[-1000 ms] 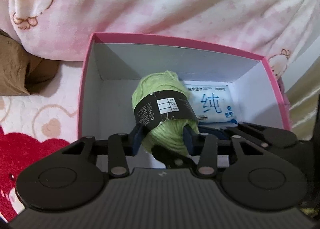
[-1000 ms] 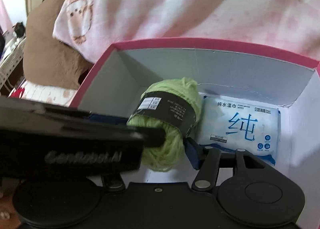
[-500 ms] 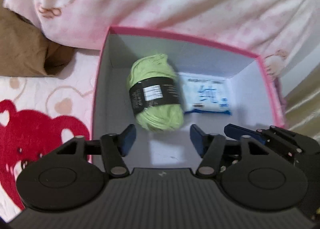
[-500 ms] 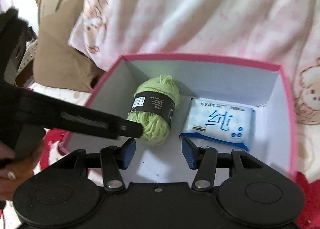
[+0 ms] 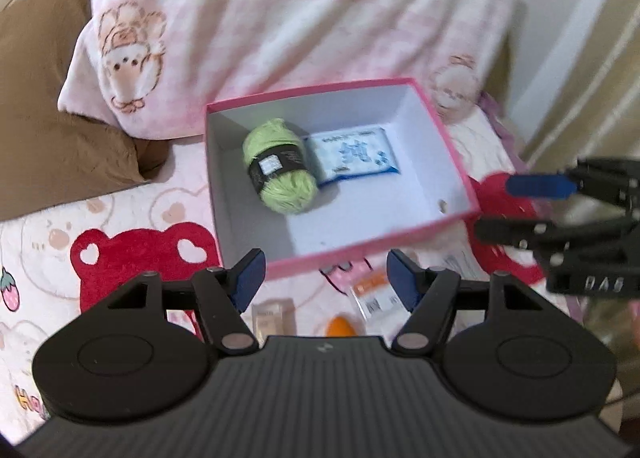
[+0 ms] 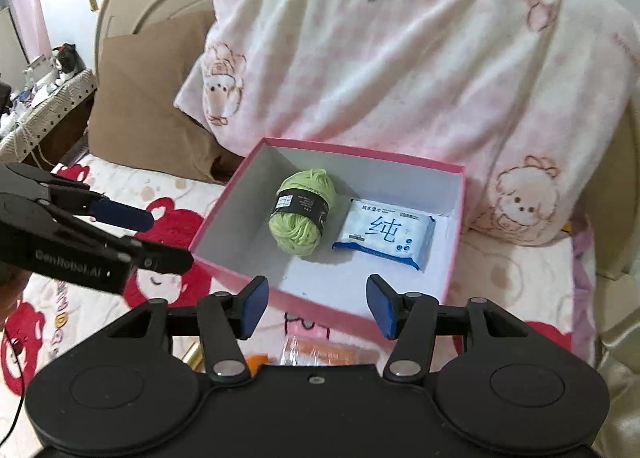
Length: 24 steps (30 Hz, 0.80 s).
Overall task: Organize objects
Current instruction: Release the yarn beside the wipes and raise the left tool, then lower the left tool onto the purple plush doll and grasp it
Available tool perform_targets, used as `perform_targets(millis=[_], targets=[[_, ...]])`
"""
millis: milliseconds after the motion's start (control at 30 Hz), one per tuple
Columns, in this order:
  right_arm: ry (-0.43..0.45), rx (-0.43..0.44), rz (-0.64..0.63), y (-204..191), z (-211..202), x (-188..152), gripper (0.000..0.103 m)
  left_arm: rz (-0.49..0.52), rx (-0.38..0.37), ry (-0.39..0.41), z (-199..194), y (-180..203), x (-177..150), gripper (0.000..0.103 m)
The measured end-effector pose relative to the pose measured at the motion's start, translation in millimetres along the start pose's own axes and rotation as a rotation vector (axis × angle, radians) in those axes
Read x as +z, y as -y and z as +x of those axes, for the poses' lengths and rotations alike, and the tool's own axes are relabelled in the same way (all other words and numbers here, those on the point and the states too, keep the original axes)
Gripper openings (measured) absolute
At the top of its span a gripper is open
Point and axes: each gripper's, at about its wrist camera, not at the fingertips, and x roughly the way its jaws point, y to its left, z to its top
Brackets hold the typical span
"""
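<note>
A pink box (image 5: 360, 246) with a white inside sits on the bedspread. Inside it, a green yarn ball (image 5: 280, 170) with a black band lies left of a blue-and-white wet wipes pack (image 5: 356, 154). My left gripper (image 5: 324, 278) hovers above the box's near rim, its jaws opening with nothing between them. From the right wrist view, the box (image 6: 224, 218), the yarn (image 6: 302, 214) and the wipes (image 6: 386, 234) lie below my right gripper (image 6: 316, 302), whose empty jaws are also opening. Each gripper appears at the edge of the other's view.
A small beige carton (image 5: 274, 314), an orange object (image 5: 340, 326) and a clear packet with an orange label (image 5: 372, 294) lie on the bear-print bedspread (image 5: 140, 254) in front of the box. A pink blanket (image 5: 300, 18) is heaped behind the box, and a brown pillow (image 5: 48, 138) is at the left.
My left gripper let go of the yarn, which now lies in the box. Both grippers rose and drew back from the box, so the box looks smaller.
</note>
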Motion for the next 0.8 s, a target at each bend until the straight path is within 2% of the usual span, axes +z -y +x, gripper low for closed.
perform_targets(millis=[133,267,433,500,633,800], targets=[[0.02,-0.005,-0.034,-4,-31,-15,0.062,0.054,-0.022,0.009,-20,19,-15,0.07],[0.071,0.052,-0.085,-8,-55,-43,0.066,0.083,-0.037,-0.02,-25,30,-33,0.07],[0.094,0.082,-0.135,-4,-65,-84,0.066,0.102,-0.056,-0.028,-19,39,-59,0.07],[0.066,0.124,-0.132,-2,-65,-102,0.066,0.111,-0.069,-0.026,-13,41,-70,0.07],[0.049,0.163,-0.049,7,-53,-134,0.068,0.111,-0.096,-0.027,0,43,-89,0.07],[-0.024,0.209,0.191,29,-23,-172,0.069,0.087,-0.142,-0.051,24,45,-106,0.07]])
